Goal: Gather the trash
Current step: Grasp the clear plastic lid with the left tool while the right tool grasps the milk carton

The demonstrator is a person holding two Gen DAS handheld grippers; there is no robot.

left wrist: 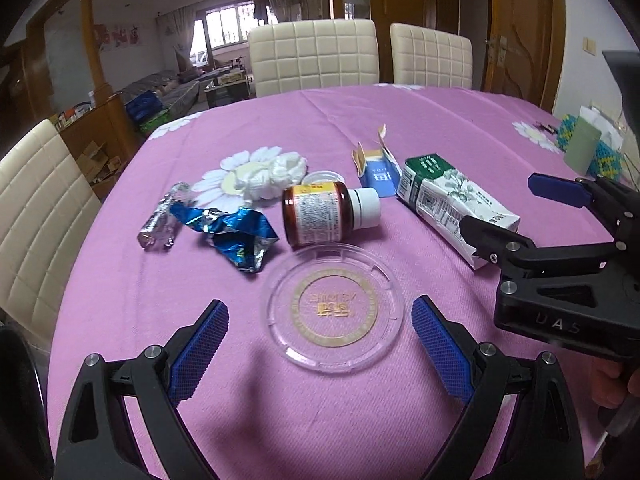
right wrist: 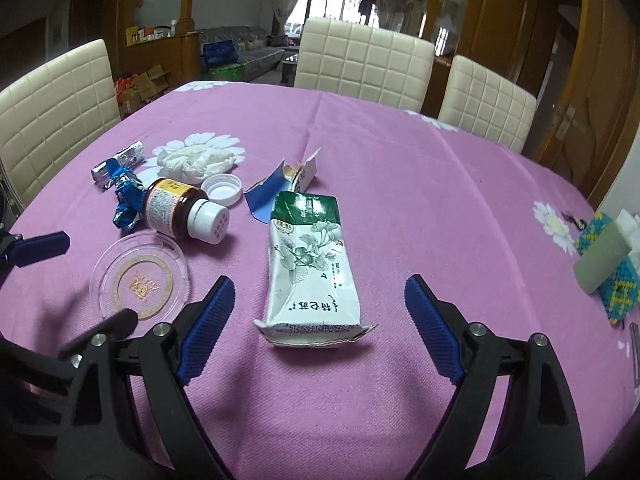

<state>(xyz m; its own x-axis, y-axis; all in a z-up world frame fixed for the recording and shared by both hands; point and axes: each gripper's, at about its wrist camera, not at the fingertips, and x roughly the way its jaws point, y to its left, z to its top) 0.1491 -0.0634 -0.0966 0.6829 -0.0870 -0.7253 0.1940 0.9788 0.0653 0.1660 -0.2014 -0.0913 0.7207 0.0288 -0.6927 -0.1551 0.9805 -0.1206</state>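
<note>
Right gripper wide, empty, jaws astride near end of green-white carton lying flat on pink tablecloth; left gripper wide, empty, over clear lid. Advice: lower square, pinch carton across narrow sides, avoid brown bottle

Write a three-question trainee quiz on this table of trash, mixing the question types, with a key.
1. True or false: the brown bottle stands upright.
2. Which item lies in front of the right tongs? A) blue foil wrapper B) white-and-green carton C) crumpled tissue
3. Fill in: the clear round lid lies flat on the pink ____, ahead of the left tongs.

Key: 1 false, it lies on its side, white cap on. 2 B. 3 tablecloth.
</note>
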